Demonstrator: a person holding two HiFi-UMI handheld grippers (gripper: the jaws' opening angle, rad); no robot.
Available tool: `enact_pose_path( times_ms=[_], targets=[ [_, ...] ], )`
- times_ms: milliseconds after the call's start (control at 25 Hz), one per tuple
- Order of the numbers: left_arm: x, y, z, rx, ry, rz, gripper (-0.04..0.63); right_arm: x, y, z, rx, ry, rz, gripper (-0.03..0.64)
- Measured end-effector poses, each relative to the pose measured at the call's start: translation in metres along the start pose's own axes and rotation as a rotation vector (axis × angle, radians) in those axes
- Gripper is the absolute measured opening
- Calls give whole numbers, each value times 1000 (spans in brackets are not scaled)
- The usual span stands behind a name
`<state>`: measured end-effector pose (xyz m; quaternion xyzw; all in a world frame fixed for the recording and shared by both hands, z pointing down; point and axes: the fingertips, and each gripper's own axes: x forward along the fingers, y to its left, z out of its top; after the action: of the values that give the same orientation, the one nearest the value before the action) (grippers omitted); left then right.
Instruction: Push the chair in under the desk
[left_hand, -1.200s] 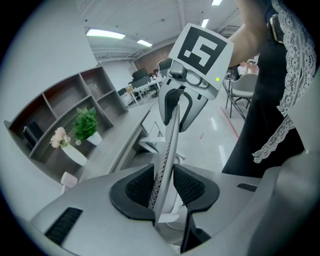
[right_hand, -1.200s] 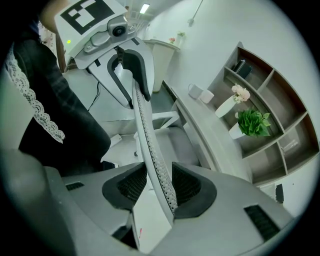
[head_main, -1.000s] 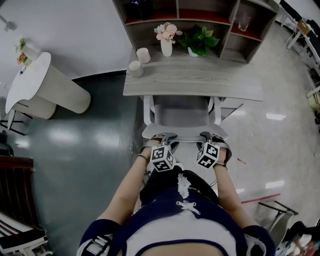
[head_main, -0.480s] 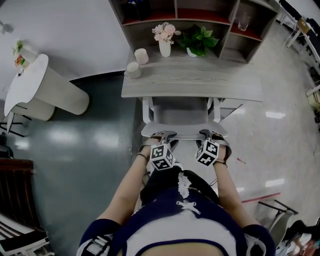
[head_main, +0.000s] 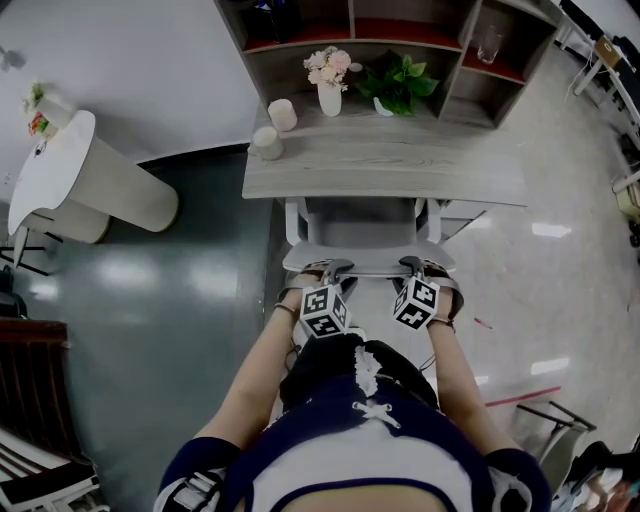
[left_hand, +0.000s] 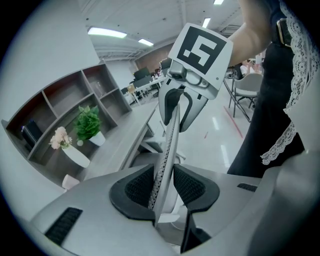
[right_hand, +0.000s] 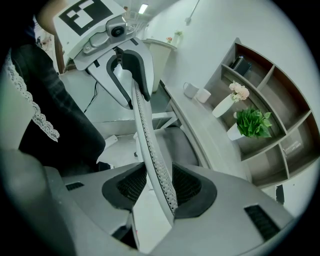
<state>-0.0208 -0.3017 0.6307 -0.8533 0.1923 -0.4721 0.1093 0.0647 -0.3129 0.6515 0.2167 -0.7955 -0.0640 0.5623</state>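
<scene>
While clamped on the chair (head_main: 362, 232) backrest by left gripper (head_main: 330, 270) and right gripper (head_main: 414, 268) jaws, looks partly tucked beneath the surface (head_main: 450, 170); needs a further shove.

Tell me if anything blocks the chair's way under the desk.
Nothing visible does. The chair seat is partly under the desk edge; deeper under it is hidden. The left gripper and right gripper clamp the backrest.

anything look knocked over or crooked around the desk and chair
Nothing stands out. The vase, plant and cups stand upright on the desk; the chair sits square to it, left tongs and right tongs clamped on its backrest.
</scene>
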Motion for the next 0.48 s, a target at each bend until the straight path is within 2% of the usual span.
enact_pose_path(
  times_ms=[480],
  targets=[
    [0, 7, -2, 8, -8, -3, 128, 3, -6, 4, 4, -10, -17, 150]
  ],
)
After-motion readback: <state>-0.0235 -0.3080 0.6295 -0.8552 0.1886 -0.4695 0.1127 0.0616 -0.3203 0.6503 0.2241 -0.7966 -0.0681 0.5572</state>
